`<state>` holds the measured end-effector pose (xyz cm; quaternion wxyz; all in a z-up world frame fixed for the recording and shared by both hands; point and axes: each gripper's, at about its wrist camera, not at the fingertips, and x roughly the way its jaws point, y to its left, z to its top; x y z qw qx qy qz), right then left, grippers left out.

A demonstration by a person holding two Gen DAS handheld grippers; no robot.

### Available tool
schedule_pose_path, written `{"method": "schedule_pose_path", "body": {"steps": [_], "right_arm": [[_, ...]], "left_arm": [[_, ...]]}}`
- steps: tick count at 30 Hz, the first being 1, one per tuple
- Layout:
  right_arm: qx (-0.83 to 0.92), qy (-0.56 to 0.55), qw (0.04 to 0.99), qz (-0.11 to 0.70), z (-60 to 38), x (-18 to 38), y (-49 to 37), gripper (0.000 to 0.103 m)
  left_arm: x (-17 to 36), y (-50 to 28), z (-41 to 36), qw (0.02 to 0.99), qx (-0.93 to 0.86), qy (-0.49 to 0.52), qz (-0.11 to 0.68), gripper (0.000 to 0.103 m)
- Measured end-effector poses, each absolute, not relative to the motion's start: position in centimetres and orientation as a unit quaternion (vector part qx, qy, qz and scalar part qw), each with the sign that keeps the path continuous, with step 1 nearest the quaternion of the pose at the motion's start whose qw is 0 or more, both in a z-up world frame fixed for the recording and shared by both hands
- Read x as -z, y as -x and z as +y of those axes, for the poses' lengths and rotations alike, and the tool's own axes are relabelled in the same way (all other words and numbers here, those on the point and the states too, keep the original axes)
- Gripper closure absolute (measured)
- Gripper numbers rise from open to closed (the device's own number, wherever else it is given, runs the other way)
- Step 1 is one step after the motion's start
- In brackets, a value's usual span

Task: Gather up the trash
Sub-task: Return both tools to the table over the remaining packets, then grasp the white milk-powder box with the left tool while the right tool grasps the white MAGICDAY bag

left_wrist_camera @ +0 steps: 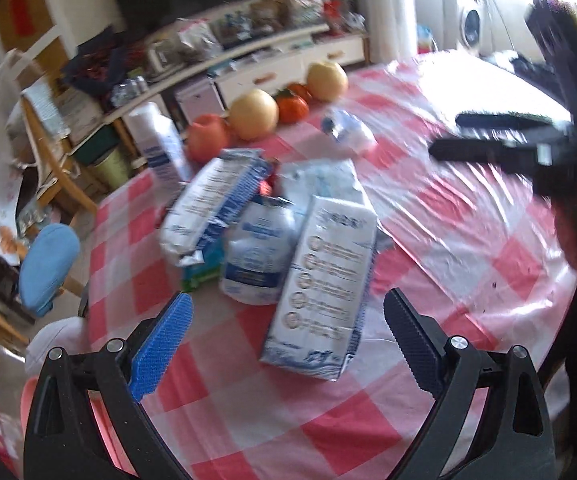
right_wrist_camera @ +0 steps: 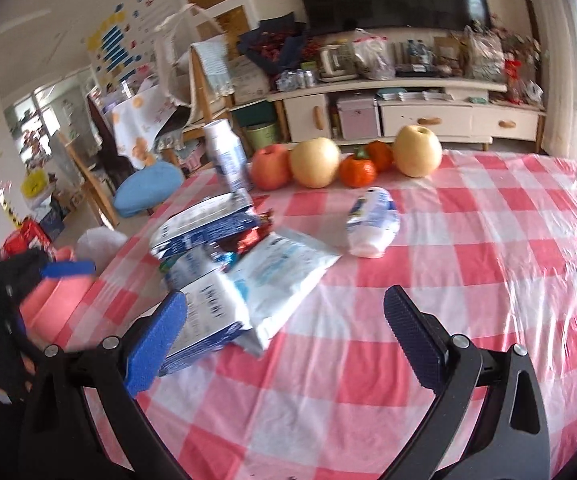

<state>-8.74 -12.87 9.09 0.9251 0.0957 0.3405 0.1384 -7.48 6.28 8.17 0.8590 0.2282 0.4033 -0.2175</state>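
Bright daylight, window glare, motion blur

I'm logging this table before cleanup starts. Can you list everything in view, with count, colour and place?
milk cartons: about three, white-blue, piled centre-left
white pouch: one, beside the pile
red wrapper: one, inside the pile
crumpled bottle: one, white-blue, lying apart
upright bottle: one, white-blue, far edge
fruit: five, yellow, red, orange, far edge
tablecloth: red-white check
left gripper: open, before the cartons
right gripper: open, over the pouch
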Motion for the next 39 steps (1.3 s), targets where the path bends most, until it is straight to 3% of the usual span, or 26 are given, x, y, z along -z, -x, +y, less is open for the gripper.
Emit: {"method": "schedule_pose_path", "body": {"steps": [20, 23, 26, 32, 34, 39], "right_arm": [[-0.098, -0.155, 0.911, 0.370, -18.0, -5.3, 0.1, 0.004], [-0.101, -0.172, 0.903, 0.380, -18.4, -4.3, -1.6, 0.004], [-0.101, -0.163, 0.903, 0.385, -18.1, -3.8, -2.9, 0.005], [-0.103, -0.142, 0.902, 0.394, -17.1, -3.2, -5.1, 0.008], [-0.102, -0.137, 0.902, 0.397, -17.0, -2.9, -5.6, 0.021], [-0.103, -0.123, 0.898, 0.409, -16.8, -2.2, -6.7, 0.022]], "left_arm": [[-3.0, 4.1, 2.1, 0.813, 0.176, -0.274, 0.483, 0.008], [-2.6, 4.2, 1.7, 0.807, 0.178, -0.281, 0.488, 0.019], [-2.5, 4.0, 1.7, 0.804, 0.182, -0.269, 0.498, 0.020], [-3.1, 3.4, 2.5, 0.810, 0.176, -0.255, 0.498, 0.022], [-3.1, 3.1, 2.8, 0.808, 0.179, -0.245, 0.505, 0.029], [-2.8, 2.8, 2.6, 0.805, 0.181, -0.237, 0.512, 0.031]]}}
